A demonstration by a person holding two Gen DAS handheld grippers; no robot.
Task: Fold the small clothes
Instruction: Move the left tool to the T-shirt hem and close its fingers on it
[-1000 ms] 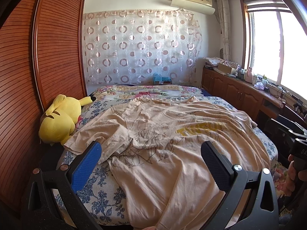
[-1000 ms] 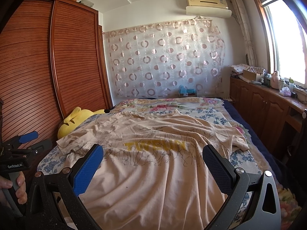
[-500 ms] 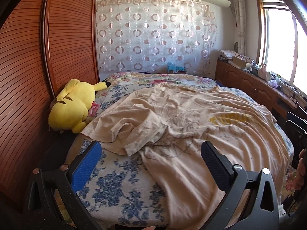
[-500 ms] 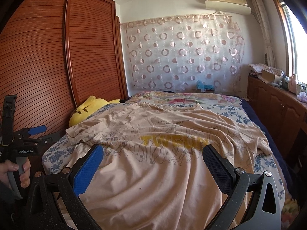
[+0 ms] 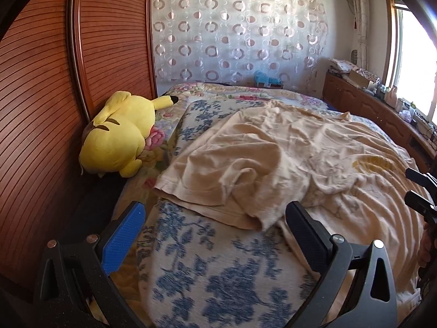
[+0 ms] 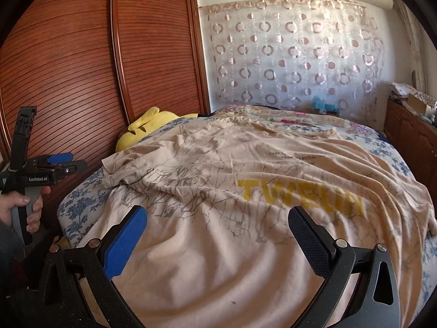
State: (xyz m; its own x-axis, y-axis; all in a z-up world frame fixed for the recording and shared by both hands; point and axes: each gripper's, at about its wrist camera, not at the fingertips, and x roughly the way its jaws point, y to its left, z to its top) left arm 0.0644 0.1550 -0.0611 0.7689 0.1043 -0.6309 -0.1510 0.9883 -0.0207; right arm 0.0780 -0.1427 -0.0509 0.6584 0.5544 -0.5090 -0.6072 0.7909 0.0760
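A beige T-shirt (image 6: 245, 191) with yellow lettering and grey branch print lies spread and wrinkled over the bed. Its left sleeve (image 5: 232, 175) is bunched up near the bed's left side. My left gripper (image 5: 215, 235) hangs open just short of that sleeve's hem, over the blue-flowered bedspread (image 5: 218, 273). My right gripper (image 6: 218, 237) is open above the shirt's lower part, with nothing between its fingers. The left gripper (image 6: 52, 168) also shows in the right wrist view, held by a hand (image 6: 24, 207).
A yellow plush toy (image 5: 120, 136) lies at the bed's left edge against the wooden wardrobe doors (image 5: 54, 82). A wooden cabinet (image 5: 377, 109) with clutter runs under the window on the right. A patterned curtain (image 6: 295, 54) hangs behind the bed.
The left gripper has swung left and closer to the bunched sleeve and the plush toy. The right gripper has moved left and nearer to the shirt. Both stayed open.
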